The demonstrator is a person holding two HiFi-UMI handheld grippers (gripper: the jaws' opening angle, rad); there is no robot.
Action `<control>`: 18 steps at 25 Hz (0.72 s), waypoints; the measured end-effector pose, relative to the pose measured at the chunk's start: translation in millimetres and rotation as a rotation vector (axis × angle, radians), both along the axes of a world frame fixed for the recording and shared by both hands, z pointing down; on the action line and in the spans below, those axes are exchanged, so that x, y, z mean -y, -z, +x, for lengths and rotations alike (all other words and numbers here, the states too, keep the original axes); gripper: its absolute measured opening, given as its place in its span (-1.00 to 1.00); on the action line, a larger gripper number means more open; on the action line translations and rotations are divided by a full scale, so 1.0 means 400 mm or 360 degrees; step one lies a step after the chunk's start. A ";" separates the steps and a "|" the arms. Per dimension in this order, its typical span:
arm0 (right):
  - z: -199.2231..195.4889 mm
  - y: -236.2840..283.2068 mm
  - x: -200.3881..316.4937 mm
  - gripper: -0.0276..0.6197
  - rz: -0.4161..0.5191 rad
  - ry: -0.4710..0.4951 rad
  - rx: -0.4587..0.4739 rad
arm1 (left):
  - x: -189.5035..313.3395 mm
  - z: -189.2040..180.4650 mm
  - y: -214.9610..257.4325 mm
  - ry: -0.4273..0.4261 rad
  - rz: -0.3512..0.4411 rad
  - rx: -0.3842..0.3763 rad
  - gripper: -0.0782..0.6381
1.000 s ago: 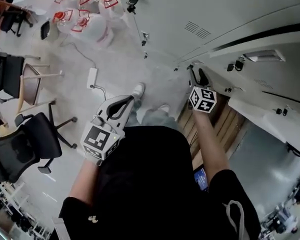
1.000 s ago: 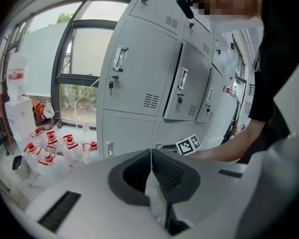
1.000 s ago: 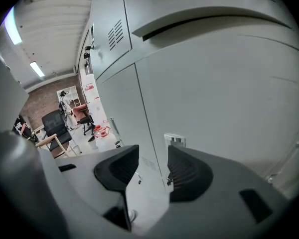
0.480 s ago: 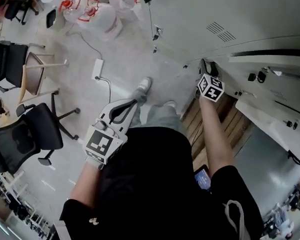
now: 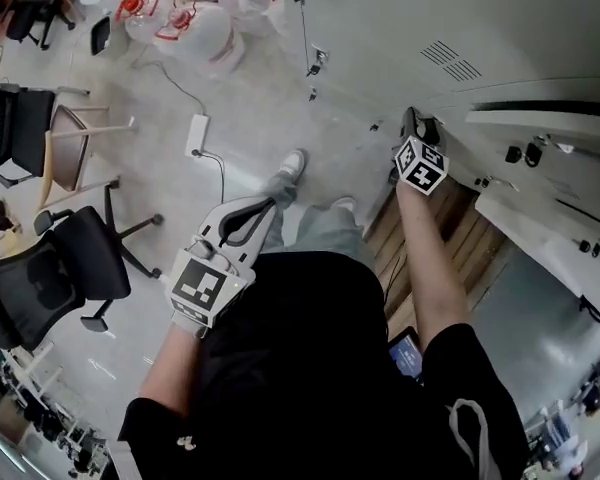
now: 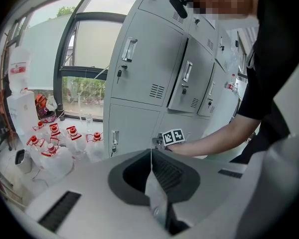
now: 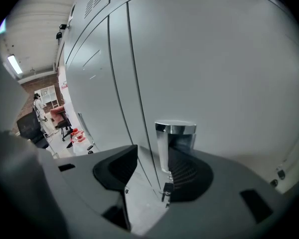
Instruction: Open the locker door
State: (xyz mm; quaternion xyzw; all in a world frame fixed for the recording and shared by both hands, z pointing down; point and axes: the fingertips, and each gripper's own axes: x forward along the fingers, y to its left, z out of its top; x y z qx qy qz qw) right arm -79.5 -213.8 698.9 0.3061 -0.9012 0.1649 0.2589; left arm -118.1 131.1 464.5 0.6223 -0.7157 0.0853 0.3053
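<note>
Grey metal lockers [image 5: 500, 38] fill the right of the head view. My right gripper [image 5: 412, 126] is stretched out low against one of the doors [image 7: 214, 73]. In the right gripper view its jaws [image 7: 152, 158] stand open and have just been opening. The door's chrome handle [image 7: 175, 138] stands between them, close to the right pad, with a small key [image 7: 165, 190] hanging below it. Neither pad presses on the handle. My left gripper [image 5: 265, 206] hangs back over the floor, away from the lockers; its jaws [image 6: 150, 156] are shut on nothing.
Office chairs [image 5: 50, 278] stand at the left. Clear water jugs with red caps [image 5: 180, 18] crowd the far floor by the window, near a white power strip [image 5: 195, 133] with its cable. One locker door [image 6: 189, 78] in the row stands ajar. My feet [image 5: 292, 163] are close to the lockers.
My right gripper has moved farther out toward the locker door; most of that happened before the last half second. The left gripper has hardly shifted.
</note>
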 end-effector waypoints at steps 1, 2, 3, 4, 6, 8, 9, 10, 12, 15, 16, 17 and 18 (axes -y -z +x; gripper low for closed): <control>0.002 0.001 0.000 -0.32 -0.0009 -0.0021 0.0004 | 0.001 0.000 0.000 -0.0012 0.0000 -0.0002 -0.72; 0.003 0.002 0.001 -0.32 -0.0020 -0.0041 0.0006 | 0.003 0.001 0.000 -0.0025 -0.0001 -0.0005 -0.71; 0.004 0.002 0.002 -0.32 -0.0028 -0.0056 0.0005 | 0.004 0.002 -0.001 -0.0040 -0.0003 -0.0006 -0.72; 0.004 0.002 0.003 -0.34 -0.0031 -0.0067 -0.0004 | 0.007 0.003 -0.001 -0.0055 -0.0004 -0.0004 -0.71; 0.008 -0.001 0.005 -0.38 -0.0025 -0.0083 -0.0036 | 0.012 0.004 -0.002 -0.0084 -0.0006 0.0002 -0.71; 0.016 -0.002 -0.001 -0.41 -0.0024 -0.0096 -0.0063 | 0.017 0.003 0.000 -0.0107 -0.0001 0.0005 -0.72; 0.021 -0.002 -0.007 -0.42 -0.0026 -0.0100 -0.0071 | 0.020 0.001 0.003 -0.0116 0.0006 0.0005 -0.72; 0.026 -0.002 -0.014 -0.43 -0.0027 -0.0102 -0.0077 | 0.025 -0.001 0.006 -0.0127 0.0013 0.0004 -0.72; 0.039 -0.004 -0.031 -0.44 -0.0031 -0.0106 -0.0086 | 0.032 -0.002 0.007 -0.0156 0.0020 -0.0004 -0.71; 0.061 -0.007 -0.053 -0.51 -0.0040 -0.0120 -0.0090 | 0.044 -0.001 0.006 -0.0219 0.0021 -0.0010 -0.72; 0.068 -0.007 -0.060 -0.52 -0.0042 -0.0121 -0.0091 | 0.049 -0.001 0.008 -0.0238 0.0026 -0.0010 -0.72; 0.076 -0.007 -0.069 -0.52 -0.0044 -0.0121 -0.0094 | 0.054 -0.001 0.010 -0.0257 0.0030 -0.0009 -0.72; 0.084 -0.007 -0.078 -0.52 -0.0044 -0.0122 -0.0099 | 0.059 -0.001 0.011 -0.0277 0.0034 -0.0010 -0.71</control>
